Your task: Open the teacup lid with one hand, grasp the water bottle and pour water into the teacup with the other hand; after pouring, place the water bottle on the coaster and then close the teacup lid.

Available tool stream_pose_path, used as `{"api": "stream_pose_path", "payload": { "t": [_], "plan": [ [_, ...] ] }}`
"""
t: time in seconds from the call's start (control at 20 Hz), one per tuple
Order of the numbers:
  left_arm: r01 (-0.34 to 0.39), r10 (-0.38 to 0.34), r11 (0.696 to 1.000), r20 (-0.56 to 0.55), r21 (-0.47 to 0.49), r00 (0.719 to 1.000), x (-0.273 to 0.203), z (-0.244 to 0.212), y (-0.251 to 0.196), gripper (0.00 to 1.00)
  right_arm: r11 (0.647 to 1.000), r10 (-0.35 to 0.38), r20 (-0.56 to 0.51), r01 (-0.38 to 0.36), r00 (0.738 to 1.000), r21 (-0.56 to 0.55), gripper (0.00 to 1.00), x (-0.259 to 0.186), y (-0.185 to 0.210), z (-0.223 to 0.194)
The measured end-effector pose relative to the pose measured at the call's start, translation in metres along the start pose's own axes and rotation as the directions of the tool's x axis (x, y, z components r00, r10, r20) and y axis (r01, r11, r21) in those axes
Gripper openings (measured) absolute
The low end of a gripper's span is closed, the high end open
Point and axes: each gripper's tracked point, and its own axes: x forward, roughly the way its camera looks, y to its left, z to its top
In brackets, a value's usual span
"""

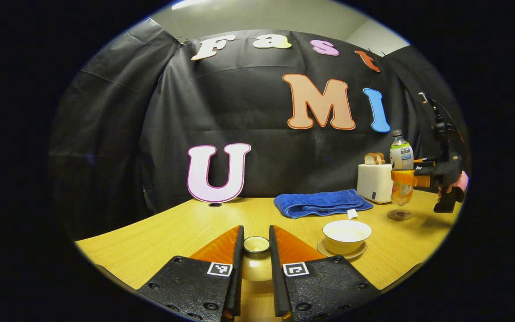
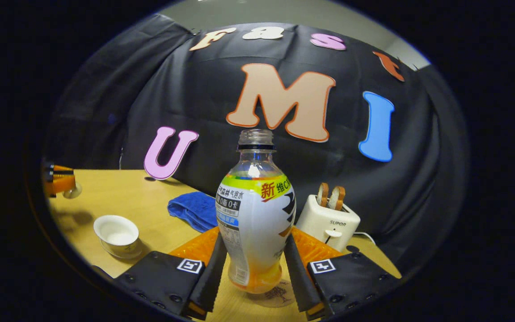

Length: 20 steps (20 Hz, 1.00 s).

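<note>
Left gripper point(image 1: 256, 250) with black screwed housings, square coded markers, ribbed inner wedges, right gripper point(image 2: 254, 264) alike

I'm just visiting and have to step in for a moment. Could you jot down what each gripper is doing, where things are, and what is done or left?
Left gripper: shut on the teacup lid, held above the table.
Right gripper: shut on the water bottle, upright, uncapped, just above the coaster.
Teacup: open on its saucer, in front of the blue towel.
Done: lid off, bottle grasped. Whether water has been poured, I cannot tell.
Left: pour if needed, set the bottle on the coaster, close the lid.
</note>
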Motion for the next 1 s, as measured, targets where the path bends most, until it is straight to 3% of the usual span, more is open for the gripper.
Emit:
{"api": "stream_pose_path", "payload": {
  "t": [0.05, 0.35, 0.8, 1.0],
  "plan": [
    [0.0, 0.0, 1.0, 0.0, 0.0, 1.0, 0.0, 0.0, 0.0, 0.27, 0.999, -0.009, -0.009, 0.009, 1.0, 0.032, 0.73, 0.002, -0.01, -0.004],
    [0.0, 0.0, 1.0, 0.0, 0.0, 1.0, 0.0, 0.0, 0.0, 0.27, 0.987, -0.008, -0.079, 0.021, 0.997, 0.159, 0.72, 0.017, -0.039, -0.043],
    [0.0, 0.0, 1.0, 0.0, 0.0, 1.0, 0.0, 0.0, -0.001, 0.26, 0.976, -0.021, -0.102, 0.043, 0.995, 0.213, 0.72, 0.018, -0.045, -0.06],
    [0.0, 0.0, 1.0, 0.001, -0.001, 1.0, 0.0, 0.0, 0.0, 0.27, 0.972, -0.027, -0.088, 0.046, 0.996, 0.229, 0.77, 0.015, -0.049, -0.059]
  ]
}}
